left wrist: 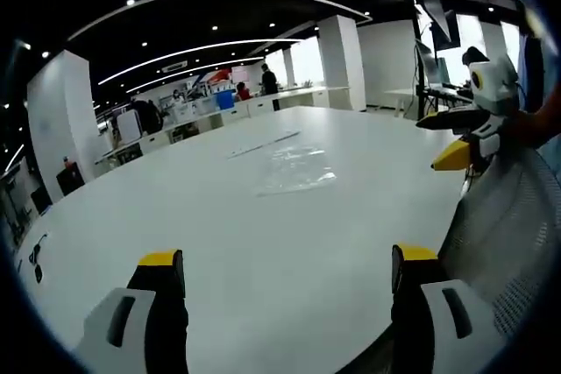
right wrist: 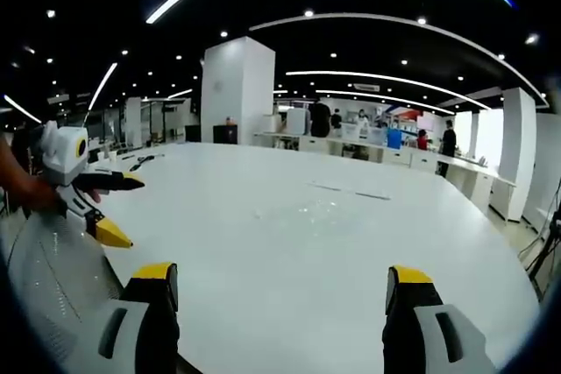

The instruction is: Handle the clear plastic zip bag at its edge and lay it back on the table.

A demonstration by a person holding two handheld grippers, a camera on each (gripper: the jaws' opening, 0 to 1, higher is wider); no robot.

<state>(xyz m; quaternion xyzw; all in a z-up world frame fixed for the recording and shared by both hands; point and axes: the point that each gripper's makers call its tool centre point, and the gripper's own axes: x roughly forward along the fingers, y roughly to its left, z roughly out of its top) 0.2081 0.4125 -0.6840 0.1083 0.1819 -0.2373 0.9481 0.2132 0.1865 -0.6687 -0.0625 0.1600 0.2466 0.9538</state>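
Note:
The clear plastic zip bag lies flat on the white table, well ahead of my left gripper, whose yellow-tipped jaws stand wide apart and empty over the near edge. From the right, my right gripper comes in, open, hovering off the table's right edge. In the right gripper view the bag glints mid-table, beyond the open, empty right gripper. My left gripper, held by a hand, shows at the left with jaws apart.
A mesh chair back stands between the grippers at the table's near edge. A thin strip lies beyond the bag. Small black items sit far left. Pillars, desks and people fill the background.

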